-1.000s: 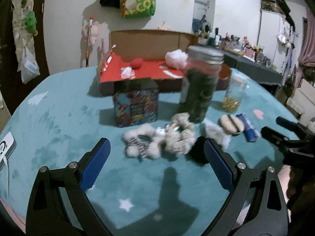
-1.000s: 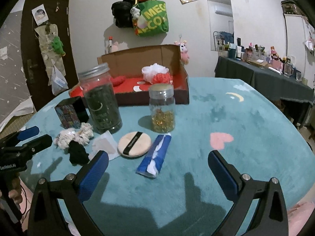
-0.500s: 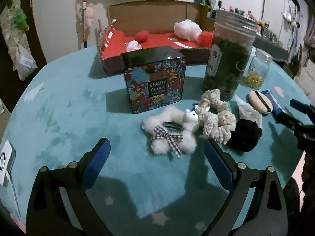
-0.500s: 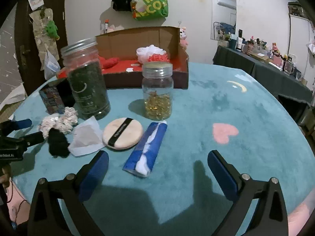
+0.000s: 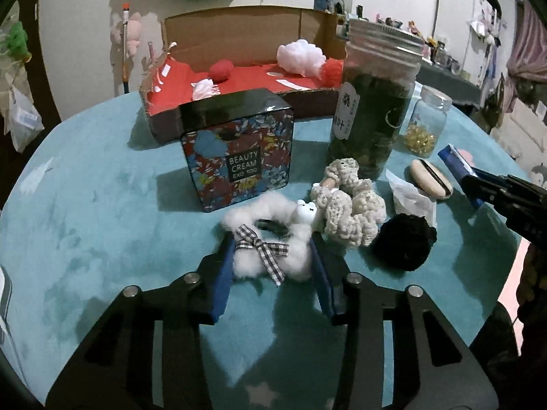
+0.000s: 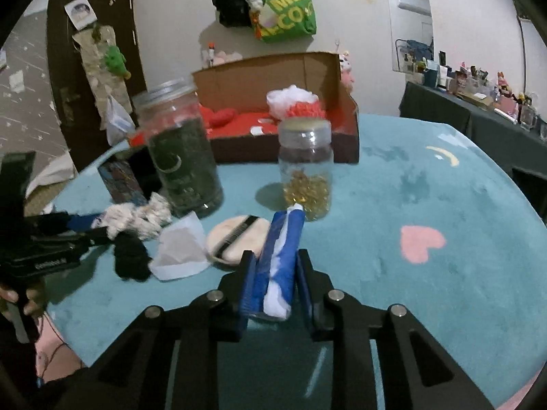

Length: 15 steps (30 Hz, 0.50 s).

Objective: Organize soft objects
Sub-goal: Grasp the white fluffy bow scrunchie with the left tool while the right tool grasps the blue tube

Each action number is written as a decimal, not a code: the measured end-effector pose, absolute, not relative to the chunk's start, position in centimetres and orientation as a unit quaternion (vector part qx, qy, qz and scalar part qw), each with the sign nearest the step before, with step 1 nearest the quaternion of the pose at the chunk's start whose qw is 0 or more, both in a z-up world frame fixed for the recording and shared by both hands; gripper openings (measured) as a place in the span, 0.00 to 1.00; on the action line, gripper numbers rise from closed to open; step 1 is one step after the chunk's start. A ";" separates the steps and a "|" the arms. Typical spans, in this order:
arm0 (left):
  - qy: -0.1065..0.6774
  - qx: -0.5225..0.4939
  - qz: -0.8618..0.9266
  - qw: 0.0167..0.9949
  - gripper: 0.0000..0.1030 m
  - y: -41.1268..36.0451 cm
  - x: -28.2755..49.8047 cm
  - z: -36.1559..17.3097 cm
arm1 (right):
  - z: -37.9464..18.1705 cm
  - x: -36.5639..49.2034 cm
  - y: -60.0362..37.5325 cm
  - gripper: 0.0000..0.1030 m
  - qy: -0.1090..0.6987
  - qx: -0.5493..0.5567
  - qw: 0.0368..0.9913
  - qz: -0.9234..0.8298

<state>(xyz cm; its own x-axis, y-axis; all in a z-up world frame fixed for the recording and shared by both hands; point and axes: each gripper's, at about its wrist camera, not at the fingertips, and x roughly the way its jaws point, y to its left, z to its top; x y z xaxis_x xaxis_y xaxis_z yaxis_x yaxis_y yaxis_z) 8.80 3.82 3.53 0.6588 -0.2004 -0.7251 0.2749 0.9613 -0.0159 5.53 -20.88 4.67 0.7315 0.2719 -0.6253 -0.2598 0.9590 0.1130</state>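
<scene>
A white fluffy scrunchie (image 5: pixel 249 263) with a checked bow lies on the teal cloth. My left gripper (image 5: pixel 271 242) is closing on it, and both blue pads press into its fluff. Beside it lie a cream crochet scrunchie (image 5: pixel 352 205) and a black fuzzy one (image 5: pixel 403 242). In the right wrist view a blue and white soft packet (image 6: pixel 283 239) lies between the closing jaws of my right gripper (image 6: pixel 275 259), pads against its sides. A round powder puff (image 6: pixel 236 235) rests just left of the packet.
An open cardboard box (image 5: pixel 239 30) with a red lining holds several soft balls at the back. In front of it stand a flowered tin (image 5: pixel 239 150), a tall jar (image 5: pixel 372 102) and a small jar (image 6: pixel 306 171). A white paper sachet (image 6: pixel 181 249) lies nearby.
Both grippers went from wide open to closed: the left came forward and down around the white scrunchie, the right closed around the blue packet.
</scene>
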 end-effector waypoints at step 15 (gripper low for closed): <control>0.376 0.042 -0.119 0.918 0.38 4.2 7.1 4.6 | 5.6 4.8 -20.4 0.24 0.324 0.005 0.932 0.160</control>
<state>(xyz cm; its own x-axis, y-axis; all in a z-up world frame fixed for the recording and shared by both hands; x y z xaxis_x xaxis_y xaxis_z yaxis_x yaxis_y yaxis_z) 7.12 4.19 4.64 0.6893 -0.1878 -0.6997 0.2509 0.9679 -0.0125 4.84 -20.39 5.59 0.7382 0.3015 -0.6034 -0.2953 0.9487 0.1128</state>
